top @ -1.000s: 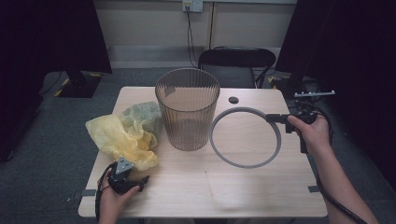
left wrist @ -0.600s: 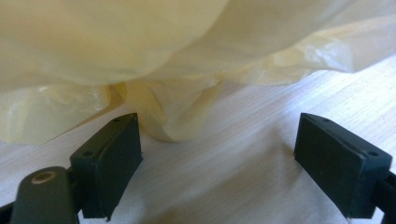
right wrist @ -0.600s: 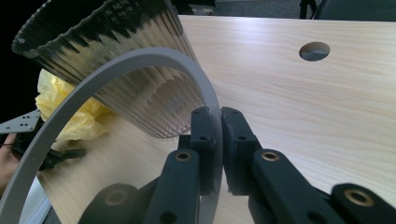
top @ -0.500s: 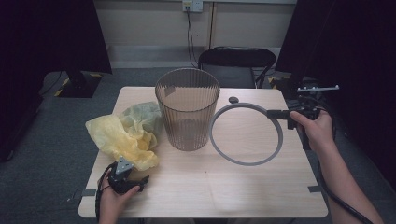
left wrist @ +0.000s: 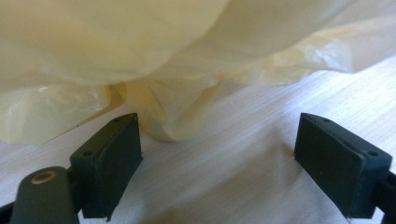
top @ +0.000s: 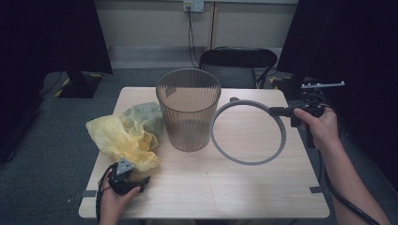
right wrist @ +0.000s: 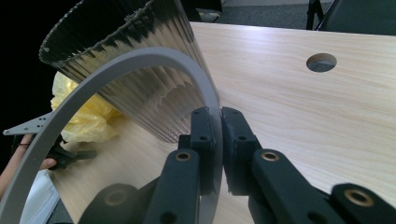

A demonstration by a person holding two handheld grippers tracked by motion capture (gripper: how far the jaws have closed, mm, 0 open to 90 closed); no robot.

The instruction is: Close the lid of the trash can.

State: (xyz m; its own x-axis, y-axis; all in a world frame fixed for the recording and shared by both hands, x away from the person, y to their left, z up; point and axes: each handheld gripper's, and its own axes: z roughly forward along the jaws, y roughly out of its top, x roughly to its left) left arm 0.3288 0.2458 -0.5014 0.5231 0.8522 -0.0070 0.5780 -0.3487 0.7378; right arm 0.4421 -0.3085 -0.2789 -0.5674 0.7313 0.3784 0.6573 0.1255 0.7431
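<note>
The flat grey plastic ring (top: 248, 132) is clamped at its rim between the jaws of the right gripper (right wrist: 219, 135), lifted at a tilt over the pale wooden table (top: 225, 187). Just beyond those jaws stands the ribbed translucent brown bin (top: 188, 108). The left gripper (left wrist: 219, 154) rests spread wide, the crumpled yellow plastic bag (left wrist: 177, 70) just ahead of its jaws.

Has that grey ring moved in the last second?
Yes. The ring, held in the right claw, has crept toward the table's far edge, now reaching its hole.
</note>
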